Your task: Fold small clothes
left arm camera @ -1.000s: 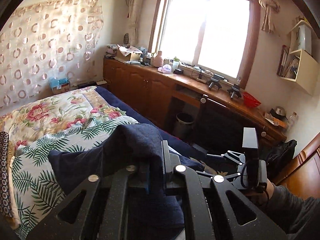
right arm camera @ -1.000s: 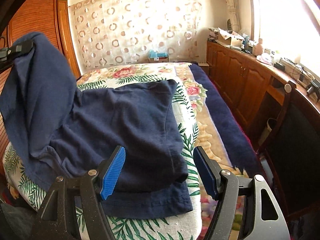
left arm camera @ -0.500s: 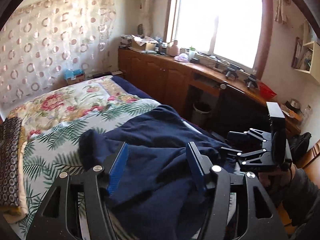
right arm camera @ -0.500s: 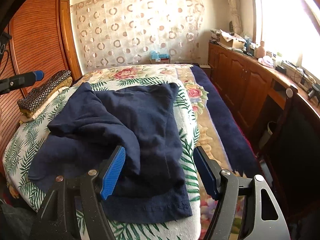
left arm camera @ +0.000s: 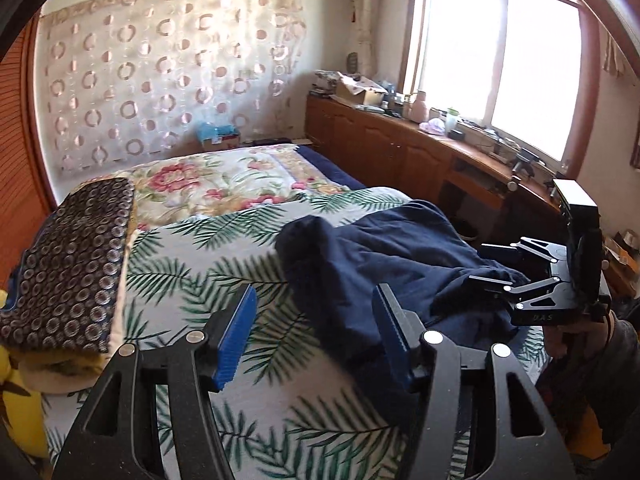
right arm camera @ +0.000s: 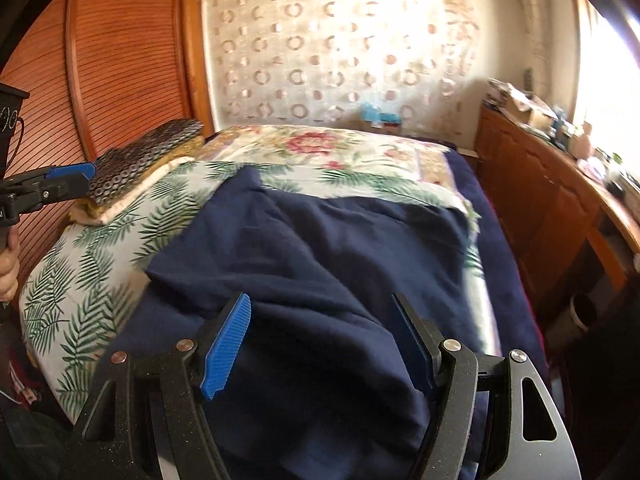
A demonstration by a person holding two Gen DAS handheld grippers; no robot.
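A navy garment [right arm camera: 320, 264] lies rumpled on the palm-leaf bedspread [left arm camera: 208, 264], half doubled over near the foot of the bed. The left gripper [left arm camera: 312, 336] hovers with jaws spread beside its bunched edge; the right gripper [right arm camera: 320, 344] hangs above it, jaws apart, holding nothing, likely picking a hem to grab.

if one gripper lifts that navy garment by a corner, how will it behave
Probably floppy: the navy garment lies in soft wrinkles on the palm-print bedspread, so it would likely drape and hang rather than keep its shape. It looks thin, so likely light. Its overlapped layers may slide open.
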